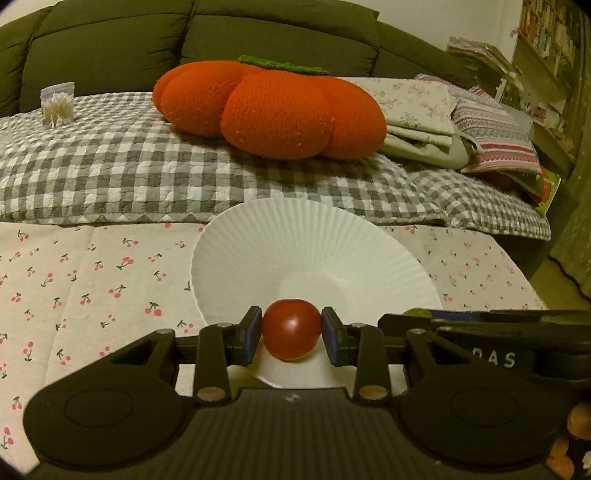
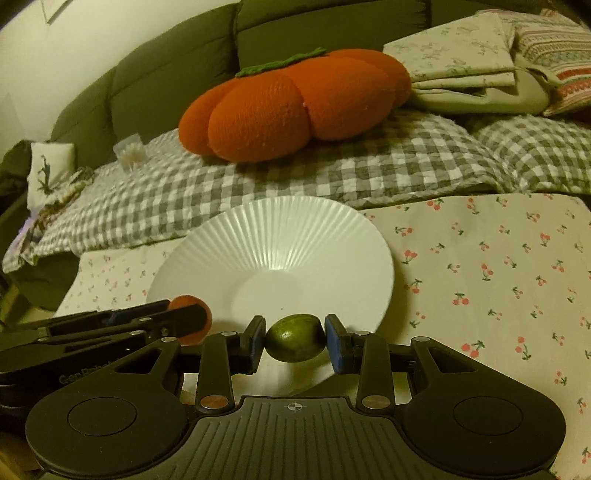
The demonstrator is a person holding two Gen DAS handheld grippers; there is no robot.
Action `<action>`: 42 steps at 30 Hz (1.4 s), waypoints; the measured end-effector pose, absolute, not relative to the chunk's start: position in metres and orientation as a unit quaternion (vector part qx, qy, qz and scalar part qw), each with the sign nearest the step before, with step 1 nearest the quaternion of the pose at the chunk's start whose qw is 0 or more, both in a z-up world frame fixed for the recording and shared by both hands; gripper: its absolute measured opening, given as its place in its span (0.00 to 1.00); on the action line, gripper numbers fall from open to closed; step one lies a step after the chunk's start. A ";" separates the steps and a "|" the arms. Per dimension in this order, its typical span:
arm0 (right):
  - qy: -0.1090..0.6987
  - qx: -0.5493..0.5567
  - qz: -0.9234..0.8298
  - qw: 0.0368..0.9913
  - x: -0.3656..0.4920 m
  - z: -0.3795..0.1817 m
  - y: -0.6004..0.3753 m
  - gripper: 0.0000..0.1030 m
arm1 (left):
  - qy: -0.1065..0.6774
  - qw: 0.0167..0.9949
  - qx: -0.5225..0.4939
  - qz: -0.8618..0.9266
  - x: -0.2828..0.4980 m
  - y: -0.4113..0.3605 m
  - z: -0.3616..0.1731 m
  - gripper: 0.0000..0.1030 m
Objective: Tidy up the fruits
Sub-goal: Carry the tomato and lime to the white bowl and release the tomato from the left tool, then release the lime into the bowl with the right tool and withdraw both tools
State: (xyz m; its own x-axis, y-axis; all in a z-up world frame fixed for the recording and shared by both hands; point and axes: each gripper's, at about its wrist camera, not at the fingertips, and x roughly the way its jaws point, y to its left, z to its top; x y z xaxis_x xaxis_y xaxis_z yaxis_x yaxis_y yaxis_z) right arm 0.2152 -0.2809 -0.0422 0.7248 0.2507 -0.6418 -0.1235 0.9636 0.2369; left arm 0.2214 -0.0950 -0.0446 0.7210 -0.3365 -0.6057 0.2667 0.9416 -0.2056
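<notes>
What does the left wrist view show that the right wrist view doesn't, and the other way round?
Only the left wrist view: the left claw shut on the red tomato with both pads touching, plus a bookshelf far right.

Only the right wrist view: the right claw shut on the green fruit, plus a small embroidered pillow at left.

Both: the white ribbed plate, empty beyond the claws, the orange pumpkin cushion, the checked blanket and the cherry-print cloth.
</notes>
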 end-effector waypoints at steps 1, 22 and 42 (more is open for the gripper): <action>0.358 0.089 0.101 0.924 0.216 -0.043 -0.280 0.33 | 0.336 0.927 -0.052 -0.161 0.222 -0.095 -0.045 0.33; 0.348 0.152 0.096 0.920 0.208 -0.033 -0.295 0.47 | 0.311 0.936 -0.052 -0.155 0.202 -0.077 -0.023 0.53; 0.322 0.140 0.094 0.932 0.137 0.010 -0.276 0.47 | 0.332 0.931 -0.114 -0.098 0.129 0.006 0.001 0.56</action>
State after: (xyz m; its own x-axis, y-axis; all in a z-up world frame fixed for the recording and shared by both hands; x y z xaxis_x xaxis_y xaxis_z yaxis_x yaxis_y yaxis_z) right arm 0.1370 -0.2759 0.0098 0.7752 0.2655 -0.5733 -0.0847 0.9429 0.3221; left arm 0.1286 0.0060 0.0011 0.7598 -0.2581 -0.5967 0.1069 0.9549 -0.2769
